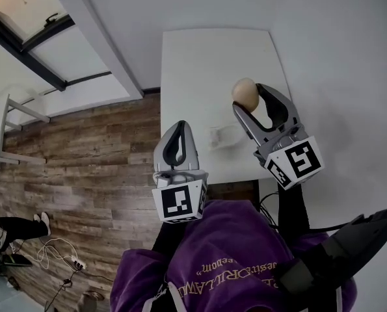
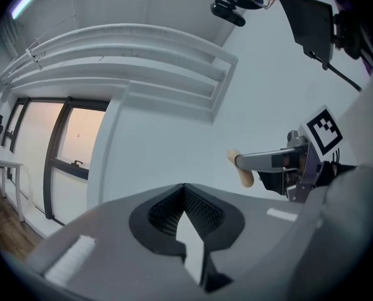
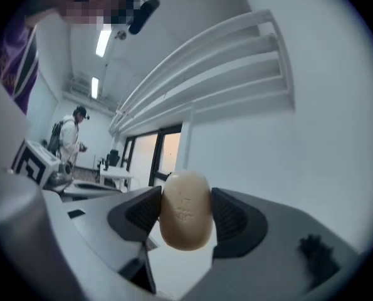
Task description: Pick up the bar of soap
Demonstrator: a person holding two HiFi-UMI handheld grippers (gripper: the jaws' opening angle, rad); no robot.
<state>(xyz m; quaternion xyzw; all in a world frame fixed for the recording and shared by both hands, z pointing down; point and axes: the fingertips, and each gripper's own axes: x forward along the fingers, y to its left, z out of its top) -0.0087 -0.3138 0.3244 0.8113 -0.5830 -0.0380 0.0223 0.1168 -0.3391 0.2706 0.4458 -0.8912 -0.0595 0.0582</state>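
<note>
The bar of soap is up
My right gripper clamps it between both jaws for a firm hold, above the table; my left gripper, not needed, has its jaws together, empty.

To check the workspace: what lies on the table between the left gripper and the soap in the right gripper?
Head view: a small white dish sits on the table between left gripper and soap.
</note>
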